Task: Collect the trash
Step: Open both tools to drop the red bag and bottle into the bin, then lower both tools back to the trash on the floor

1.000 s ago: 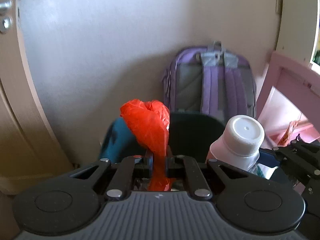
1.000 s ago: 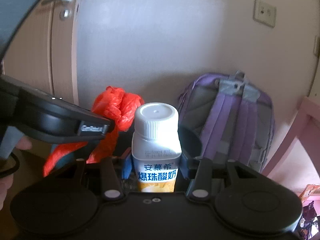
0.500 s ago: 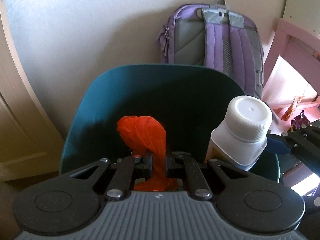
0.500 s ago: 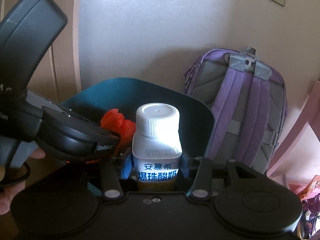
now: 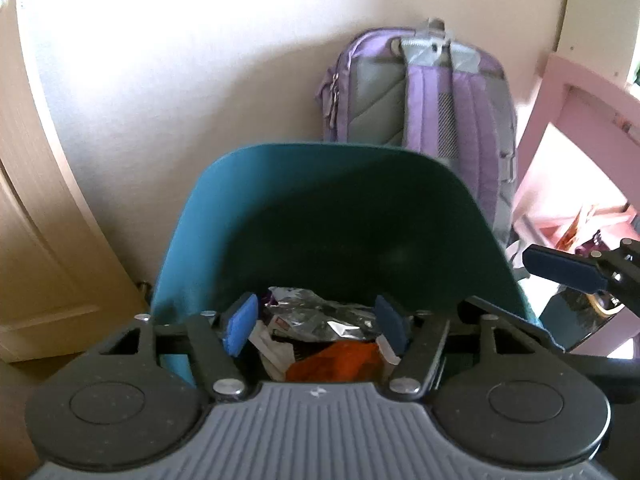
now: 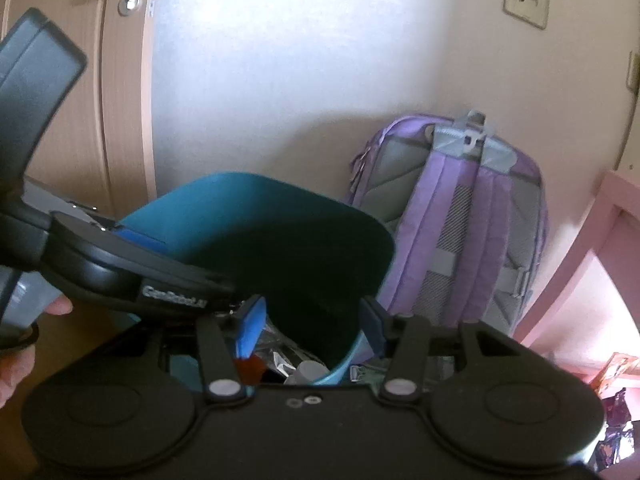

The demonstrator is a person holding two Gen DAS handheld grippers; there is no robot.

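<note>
While we hold both grippers over the teal bin (image 5: 188,240), nothing sits between the fingers of either one. Left gripper (image 5: 316,326): jaws spread wide apart, empty, w/ its blue pads (image 5: 240,324) just above the bin's near edge. Below & between them, inside the bin, lies the trash: an orange-red plastic bag (image 5: 332,366) at the bottom of the view, a crumpled silver foil wrapper (image 5: 320,320) just beyond it, and some white paper scraps (image 5: 272,350) to the left of the bag. None of it touches the pads as far as we can tell.

Right gripper (image 6: 310,328): jaws also apart, holding nothing. From its camera we look down past the bin's rim (image 6: 380,264); a bit of the red bag (image 6: 250,368) shows right under the left pad, foil beside it, and a grey-white rounded thing (image 6: 308,370), maybe a bottle cap, lies low in the bin betw. the fingers. Too blurred to say for sure.

In the left view the right gripper's blue finger (image 5: 560,270) pokes in from the right, beside the bin's right wall. In the right view the left gripper (image 6: 132,256) crosses from the left, a hand (image 6: 16,364) gripping its handle.

Behind the bin a purple backpack (image 5: 420,96) leans on the wall, pink furniture (image 5: 560,128) to its right, a door (image 6: 100,80) to the left.
</note>
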